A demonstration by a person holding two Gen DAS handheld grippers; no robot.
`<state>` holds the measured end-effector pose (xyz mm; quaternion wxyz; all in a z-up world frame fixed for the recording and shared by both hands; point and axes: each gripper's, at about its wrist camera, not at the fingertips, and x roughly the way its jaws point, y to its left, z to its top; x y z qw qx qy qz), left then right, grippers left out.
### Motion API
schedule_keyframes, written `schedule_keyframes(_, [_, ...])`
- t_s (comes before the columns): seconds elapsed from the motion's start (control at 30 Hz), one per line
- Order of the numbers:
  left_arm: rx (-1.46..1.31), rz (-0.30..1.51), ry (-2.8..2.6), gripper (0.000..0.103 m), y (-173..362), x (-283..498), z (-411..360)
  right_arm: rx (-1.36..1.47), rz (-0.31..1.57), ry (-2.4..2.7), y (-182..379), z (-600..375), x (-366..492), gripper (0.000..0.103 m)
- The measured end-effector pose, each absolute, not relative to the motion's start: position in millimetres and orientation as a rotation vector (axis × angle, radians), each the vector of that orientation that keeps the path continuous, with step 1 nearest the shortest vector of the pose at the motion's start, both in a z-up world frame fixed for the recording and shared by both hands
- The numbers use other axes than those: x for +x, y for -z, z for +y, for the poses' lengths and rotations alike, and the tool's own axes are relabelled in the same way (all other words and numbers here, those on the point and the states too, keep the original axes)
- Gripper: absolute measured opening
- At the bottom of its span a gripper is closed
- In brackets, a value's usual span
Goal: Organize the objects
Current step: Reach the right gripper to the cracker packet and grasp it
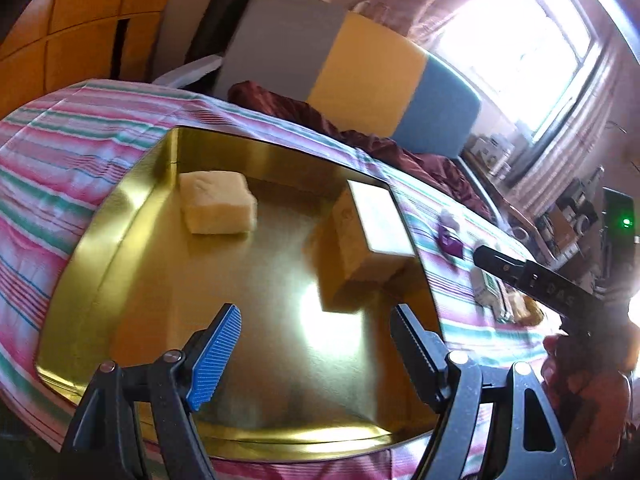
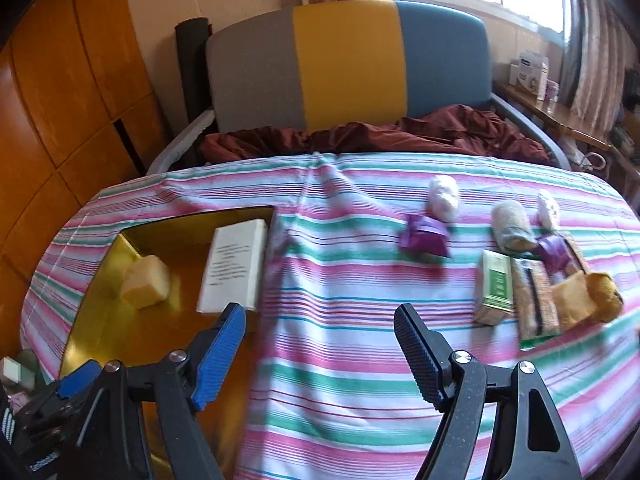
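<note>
Tin point(image 2: 104, 280), gold and shallow, sits at the left end of the striped bedspread point(image 2: 340, 360), with a pale yellow block point(image 2: 145, 285) near its far left corner and a white-topped box point(image 2: 236, 266) against its right wall. The left wrist view shows the same tin point(image 1: 132, 216), block point(image 1: 218, 203) and box point(image 1: 374, 236) from closer in.

The left tongs point(image 1: 316, 348) tilt steeply down over the near part of the tin floor, jaws wide, nothing between them. The right tongs point(image 2: 320, 346) also pitch down, straddling the tin's right edge and the bedspread, jaws spread wide and empty. From the left wrist the right tongs' black finger point(image 1: 520, 272) reaches in from the right above the bedspread, with a hand point(image 1: 580, 376) gripping behind it.

Further right on the bedspread lie a purple packet point(image 2: 424, 236) with a white bundle point(image 2: 444, 198) just behind it, then a cluster: a beige roll point(image 2: 512, 228), a green carton point(image 2: 496, 286), a striped packet point(image 2: 536, 304), a second purple packet point(image 2: 554, 252) and a tan pouch point(image 2: 588, 300), close together or touching.

A maroon blanket point(image 2: 380, 132) is bunched behind, before the grey, yellow and blue headboard point(image 2: 348, 64).
</note>
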<state>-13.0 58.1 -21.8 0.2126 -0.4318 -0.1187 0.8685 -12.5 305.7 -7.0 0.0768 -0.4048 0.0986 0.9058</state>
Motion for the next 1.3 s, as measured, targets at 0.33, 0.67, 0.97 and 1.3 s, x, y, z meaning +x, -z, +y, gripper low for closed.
schedule_keyframes(0.33, [-1.151, -0.284, -2.362, 0.078, 18, 9, 84, -1.204, 0.337, -2.612, 31, 368, 31, 0.077])
schedule_keyframes(0.67, [-1.079, -0.086, -2.24, 0.079, 4, 37, 144, -1.223, 0.387, -2.521, 74, 435, 73, 0.063])
schedule_keyframes(0.97, [-1.092, -0.004, -2.147, 0.079, 4, 60, 184, -1.085, 0.411, -2.551, 59, 490, 38, 0.059])
schedule_keyframes(1.3, [-1.11, 0.053, -2.138, 0.079, 5, 70, 197, -1.206, 0.474, -2.546, 88, 515, -6, 0.052])
